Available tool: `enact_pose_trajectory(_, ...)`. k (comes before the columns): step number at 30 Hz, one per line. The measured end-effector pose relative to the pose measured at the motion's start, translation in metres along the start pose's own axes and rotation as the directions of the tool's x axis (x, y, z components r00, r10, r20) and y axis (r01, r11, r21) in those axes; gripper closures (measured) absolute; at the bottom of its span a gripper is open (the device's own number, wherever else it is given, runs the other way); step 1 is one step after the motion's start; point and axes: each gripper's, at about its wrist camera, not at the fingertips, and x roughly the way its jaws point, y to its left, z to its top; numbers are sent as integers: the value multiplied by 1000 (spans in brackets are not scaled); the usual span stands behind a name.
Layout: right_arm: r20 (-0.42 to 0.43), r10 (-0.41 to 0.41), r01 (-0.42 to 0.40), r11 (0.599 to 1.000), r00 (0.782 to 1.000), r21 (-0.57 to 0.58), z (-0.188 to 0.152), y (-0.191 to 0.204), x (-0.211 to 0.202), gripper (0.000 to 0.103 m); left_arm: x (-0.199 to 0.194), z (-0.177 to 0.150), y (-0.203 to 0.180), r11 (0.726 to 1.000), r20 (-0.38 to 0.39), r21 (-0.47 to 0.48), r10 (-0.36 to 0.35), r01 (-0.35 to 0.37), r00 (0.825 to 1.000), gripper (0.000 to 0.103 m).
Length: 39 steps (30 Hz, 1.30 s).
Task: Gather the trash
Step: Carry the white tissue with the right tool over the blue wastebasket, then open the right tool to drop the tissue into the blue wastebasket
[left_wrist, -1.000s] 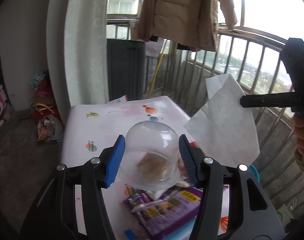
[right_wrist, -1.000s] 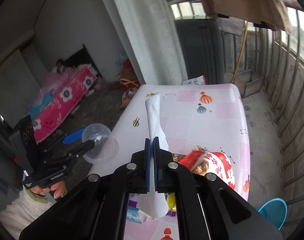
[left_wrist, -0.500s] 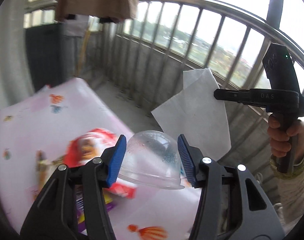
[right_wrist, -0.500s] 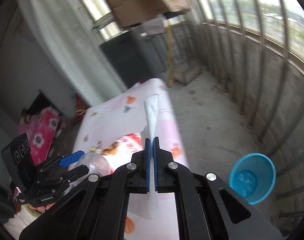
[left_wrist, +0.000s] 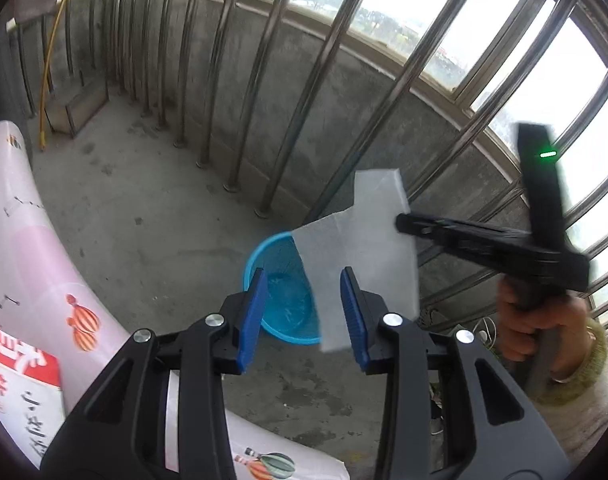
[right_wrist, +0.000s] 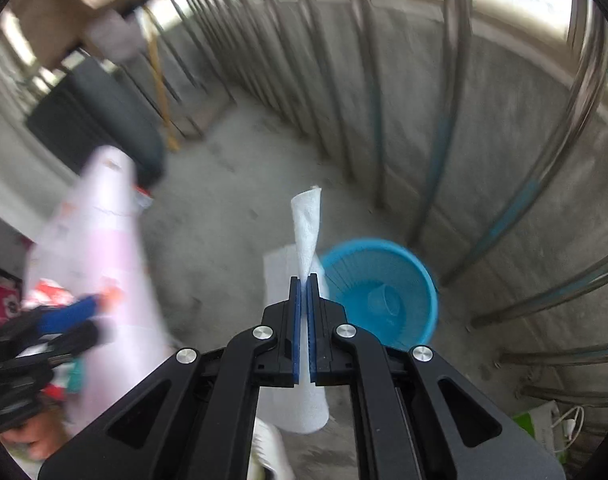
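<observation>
Cup (right_wrist: pixel 386 300) now in bin (right_wrist: pixel 420 280) (blue).

2 wrist views angled down from above, sharing blue bin (left_wrist: pixel 281 304), right view perhaps nearer, blurred

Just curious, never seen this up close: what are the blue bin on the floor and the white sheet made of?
The blue bin looks like moulded plastic: glossy, uniformly coloured, finely ribbed walls. The white sheet, pinched in the right tongs, seems to be tissue or paper towel: matte, thin, creased and limp, faintly textured.
</observation>
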Motion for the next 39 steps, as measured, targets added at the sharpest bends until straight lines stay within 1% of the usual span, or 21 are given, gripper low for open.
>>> enact_pose_trajectory(2,-63,-53,56,998,997,42,0,-21,45,98,2,-4,3,1000,-14,4,15,-15,1000,60)
enact_pose_trajectory(4,-131,-56,63,997,990,51,-2,-36,80,92,1,-4,4,999,-12,4,42,-42,999,54)
enact_pose_trajectory(5,-168,-68,79,995,983,63,-4,-42,100,78,-1,-2,6,998,-8,4,55,-55,998,52)
enact_pose_trajectory(6,-175,-83,96,993,981,70,-6,-46,109,71,-5,-3,9,998,-3,6,70,-70,998,50)
enact_pose_trajectory(8,-168,-107,121,990,980,76,-8,-50,121,69,-14,-1,16,995,20,5,96,-96,995,39)
enact_pose_trajectory(10,-154,-99,113,990,983,79,-10,-48,121,67,-27,-3,21,992,55,2,125,-125,991,33)
enact_pose_trajectory(13,-111,-80,88,994,991,69,-12,-48,108,64,-48,-7,26,990,96,-4,140,-141,985,26)
enact_pose_trajectory(16,-59,-69,72,996,996,50,-13,-56,91,60,-67,-13,31,989,131,-6,146,-146,981,23)
enact_pose_trajectory(17,-34,-65,67,997,997,42,-12,-54,80,57,-72,-15,31,989,140,-5,145,-145,980,20)
enact_pose_trajectory(20,44,-71,71,997,996,8,-12,-45,48,49,-90,-26,32,987,168,-3,156,-158,973,19)
enact_pose_trajectory(22,101,-82,84,996,992,-23,-11,-32,25,44,-101,-36,33,990,172,4,138,-141,975,17)
enact_pose_trajectory(25,206,-90,112,989,975,-101,-13,-7,-9,26,-121,-53,35,988,185,3,150,-153,971,14)
enact_pose_trajectory(26,246,-91,129,982,965,-141,-17,5,-18,18,-129,-60,37,988,190,0,151,-154,970,14)
enact_pose_trajectory(27,266,-90,137,977,960,-165,-18,12,-24,12,-134,-64,39,988,195,-4,155,-157,968,14)
enact_pose_trajectory(28,277,-83,139,972,957,-190,-21,19,-26,12,-141,-69,41,987,201,-12,160,-161,966,13)
enact_pose_trajectory(30,251,-47,108,966,967,-233,-23,32,-20,11,-158,-81,48,984,218,-36,177,-174,960,12)
enact_pose_trajectory(32,177,3,37,975,984,-221,-23,37,0,11,-172,-92,55,984,242,-55,179,-171,954,10)
enact_pose_trajectory(34,36,68,-63,988,997,-144,-22,34,42,11,-191,-106,66,982,280,-90,186,-167,942,10)
enact_pose_trajectory(35,-21,88,-90,991,996,-98,-23,32,61,11,-199,-113,71,980,297,-107,191,-167,936,9)
enact_pose_trajectory(37,-151,129,-126,992,980,27,-27,22,120,18,-216,-129,83,976,328,-146,203,-162,922,9)
enact_pose_trajectory(39,-230,138,-112,986,963,120,-31,11,168,32,-229,-145,95,971,346,-180,215,-160,914,9)
